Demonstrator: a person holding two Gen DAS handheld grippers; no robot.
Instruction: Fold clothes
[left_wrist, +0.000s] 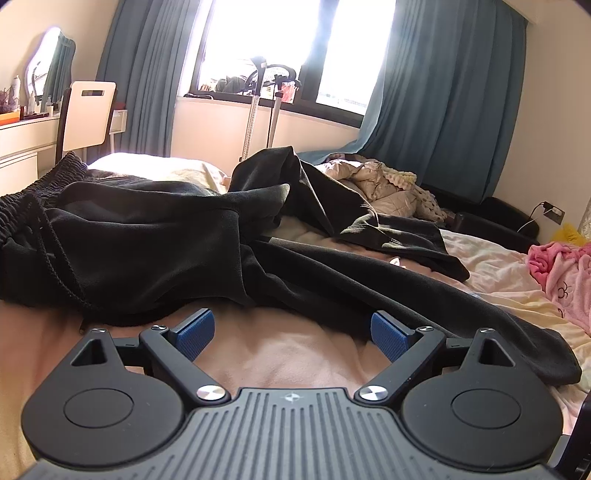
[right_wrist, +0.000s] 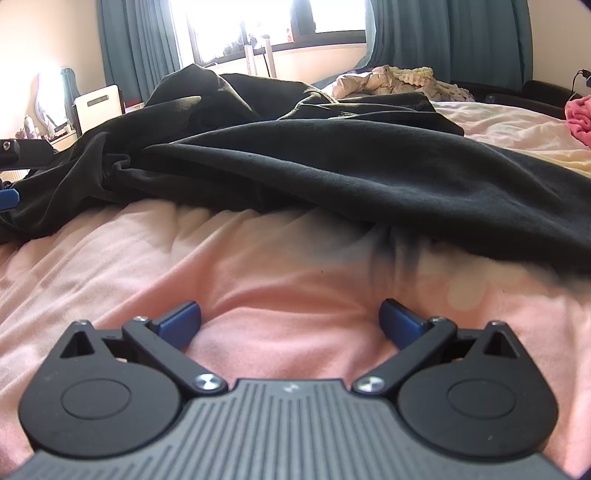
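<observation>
black trousers (left_wrist: 155, 236) lie rumpled across the pink blanket (left_wrist: 280, 350), waistband (left_wrist: 22, 206) at left in my left view, one leg (left_wrist: 424, 295) trailing right toward the pink towel (left_wrist: 561, 273). my left tongs (left_wrist: 291, 332) are spread wide, nothing between the pads, hovering just short of the near hem. my right tongs (right_wrist: 290, 321) are also spread wide and empty over bare blanket, with the leg's edge (right_wrist: 369, 192) ahead of them. i judge folding hasn't begun: this is the reach-in before the first grab. next move likely needs both tongs to advance, pinch the near fabric edge and flatten the bunched legs.
</observation>
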